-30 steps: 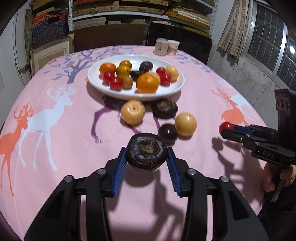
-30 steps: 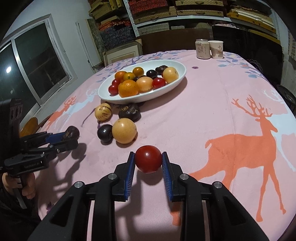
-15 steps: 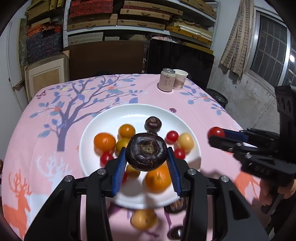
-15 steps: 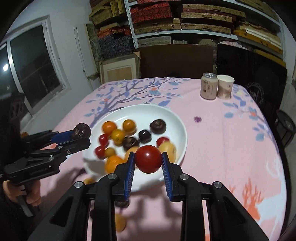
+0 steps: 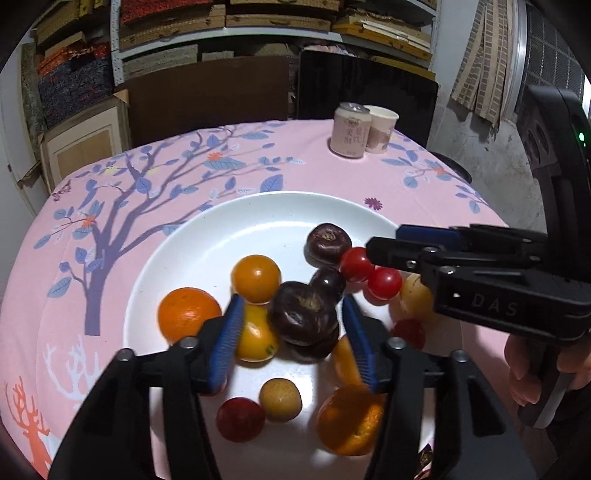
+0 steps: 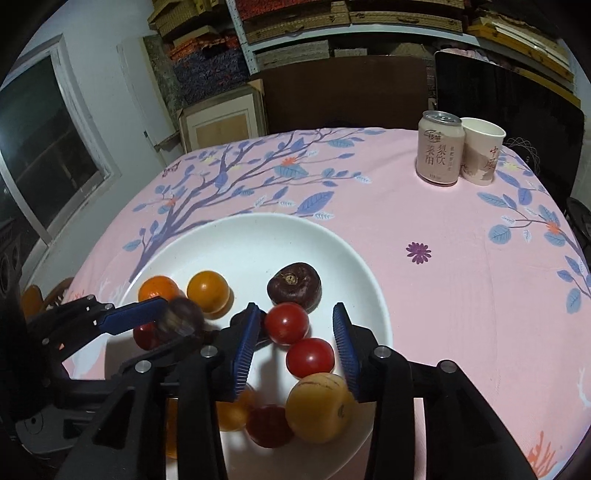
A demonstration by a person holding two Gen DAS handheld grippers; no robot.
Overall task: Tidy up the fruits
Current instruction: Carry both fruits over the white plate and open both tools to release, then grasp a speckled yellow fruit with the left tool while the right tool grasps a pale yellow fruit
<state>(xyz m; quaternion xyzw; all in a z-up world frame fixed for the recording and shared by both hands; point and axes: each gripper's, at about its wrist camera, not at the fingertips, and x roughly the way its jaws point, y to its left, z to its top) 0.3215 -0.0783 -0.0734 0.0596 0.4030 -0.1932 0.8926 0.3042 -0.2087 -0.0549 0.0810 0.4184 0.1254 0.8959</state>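
Illumination was artificial and came from above, moderately bright on the pink tablecloth (image 6: 443,229) and the white plate (image 5: 258,221), dimmer toward the shelving (image 5: 229,22) behind. The window (image 6: 40,147) at the left of the right wrist view was dark. The plate showed mild glare on its bare surface near the front rim. Soft shadows lay beneath the fruits and the gripper fingers. Both views showed strong fisheye distortion: the table edge bowed, and black vignetting filled the corners. Motion blur smeared the dark purple fruit (image 6: 183,317) in the right wrist view and the orange fruits (image 5: 349,424) nearest the lens. The can (image 6: 440,153) and paper cup (image 6: 482,155) stayed sharp.
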